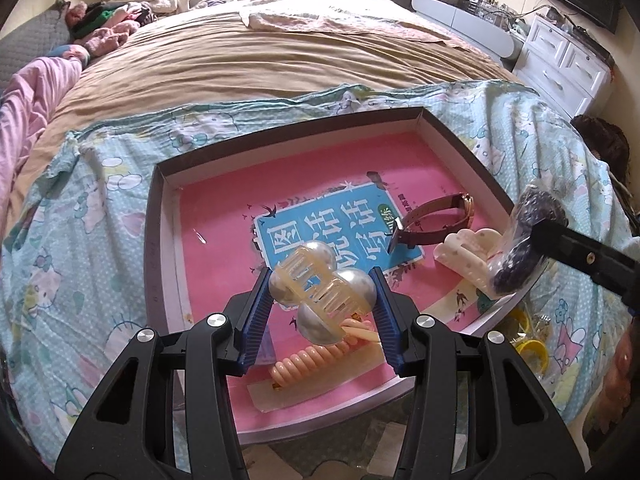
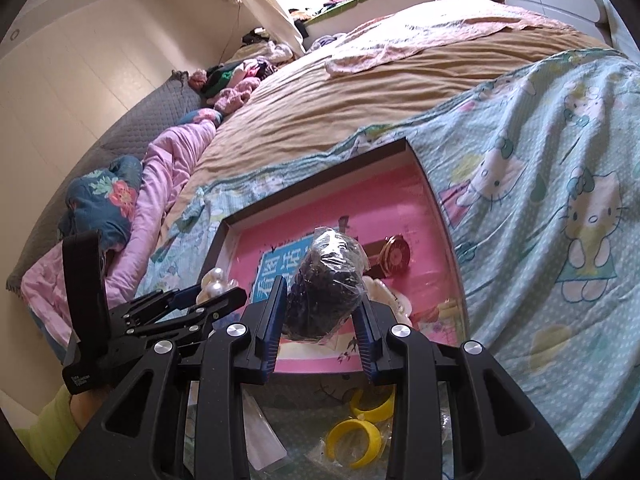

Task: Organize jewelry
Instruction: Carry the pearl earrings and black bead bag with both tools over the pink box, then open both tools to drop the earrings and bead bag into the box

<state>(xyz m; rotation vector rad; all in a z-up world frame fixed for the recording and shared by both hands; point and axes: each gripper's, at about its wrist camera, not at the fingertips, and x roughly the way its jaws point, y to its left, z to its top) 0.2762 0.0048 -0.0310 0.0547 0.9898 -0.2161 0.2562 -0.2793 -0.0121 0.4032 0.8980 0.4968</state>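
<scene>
The left gripper is clenched on a pearl hair claw, its blue pads pressing the big pearls from both sides, just above the pink floor of a shallow box lying on the bed. Under the claw a peach spiral hair tie is partly covered. The right gripper grips a clear bag of dark beads over the box's near right corner; the crinkled plastic blurs what the beads are. Behind the bag sits a brown-strapped watch, and a cream hair claw is half hidden by it. Yellow bangles lie outside the box on the cat-print sheet, cut off by the gripper's arms. A hand in a lime sleeve barely shows.
</scene>
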